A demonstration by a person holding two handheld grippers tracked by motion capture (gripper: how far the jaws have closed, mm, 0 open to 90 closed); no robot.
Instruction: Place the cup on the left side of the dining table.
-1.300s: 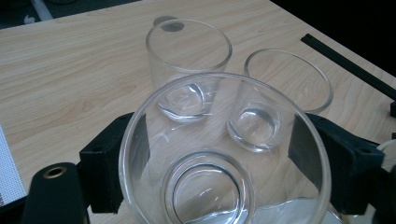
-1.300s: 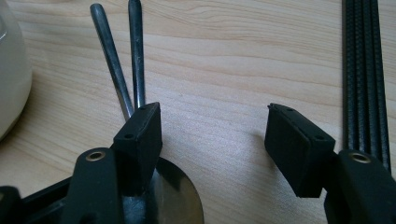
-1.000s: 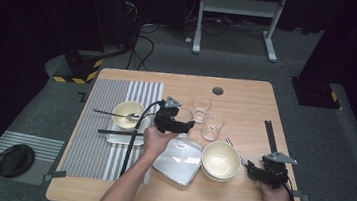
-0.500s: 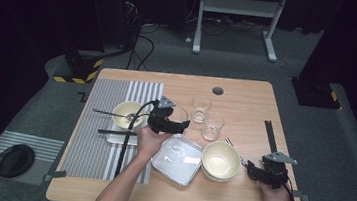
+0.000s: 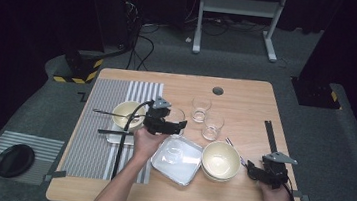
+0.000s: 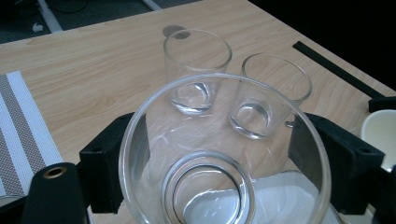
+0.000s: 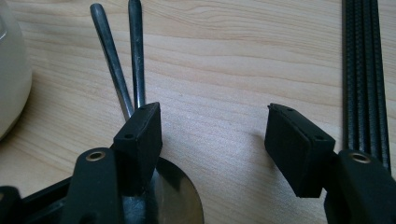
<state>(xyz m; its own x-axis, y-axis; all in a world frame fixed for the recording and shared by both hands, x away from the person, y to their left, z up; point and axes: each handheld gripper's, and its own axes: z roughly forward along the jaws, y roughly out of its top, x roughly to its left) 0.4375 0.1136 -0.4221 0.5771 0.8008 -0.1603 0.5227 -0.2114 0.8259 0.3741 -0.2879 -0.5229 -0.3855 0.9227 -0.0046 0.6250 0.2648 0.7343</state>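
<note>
The left hand-held gripper (image 6: 219,154) grips a glass (image 6: 224,154) above the tray (image 5: 180,162), not yet set down; the right hand-held gripper (image 7: 219,140) rests open on the table (image 5: 247,95).

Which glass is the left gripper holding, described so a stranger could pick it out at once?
On the wooden table, look just right of the striped placemat, above the far corner of the square metal tray. The held glass sits clamped between the left gripper jaws. Unlike the two glasses standing free farther right, it alone is gripped.
</note>
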